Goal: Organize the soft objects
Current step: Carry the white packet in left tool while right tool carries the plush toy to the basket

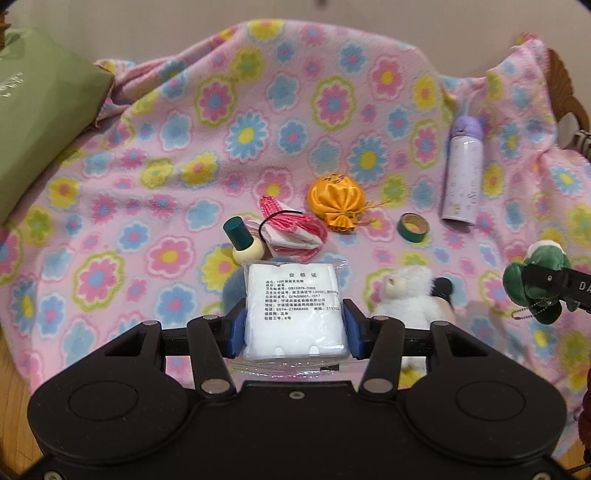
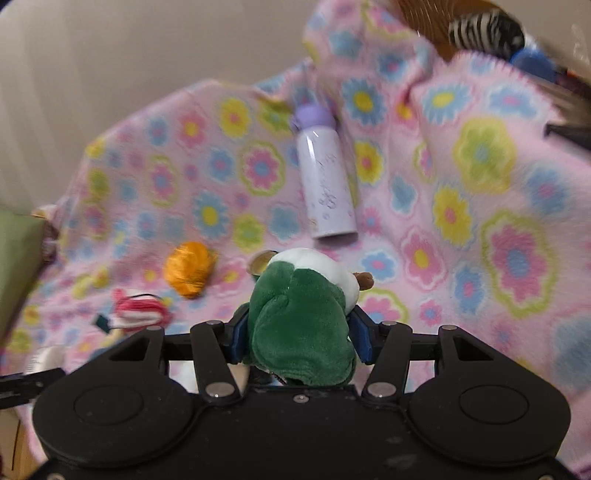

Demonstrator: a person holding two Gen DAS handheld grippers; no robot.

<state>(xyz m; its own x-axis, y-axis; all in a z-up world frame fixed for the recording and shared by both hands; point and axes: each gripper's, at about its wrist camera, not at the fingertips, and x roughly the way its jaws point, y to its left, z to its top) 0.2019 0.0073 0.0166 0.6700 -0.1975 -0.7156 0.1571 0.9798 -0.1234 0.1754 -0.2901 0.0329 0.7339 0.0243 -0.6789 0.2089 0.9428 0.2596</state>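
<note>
Carrying: left gripper (image 1: 295, 325) is clamping the cotton pad pack (image 1: 295, 310) — right gripper (image 2: 297, 332) is squeezing the green plush (image 2: 299, 317).
Next: probably dropping both in the basket (image 2: 424, 22) — it's looking like the soft stuff's home.

Both hand-held grippers (image 1: 295, 325) (image 2: 301, 334) clamped, angled downward.

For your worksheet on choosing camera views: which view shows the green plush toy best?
The right wrist view: the green plush toy fills the centre, clamped in the right gripper, though slightly blurred. The left wrist view shows it only small at the right edge, partly hidden by a gripper finger, a ball chain hanging below.
</note>
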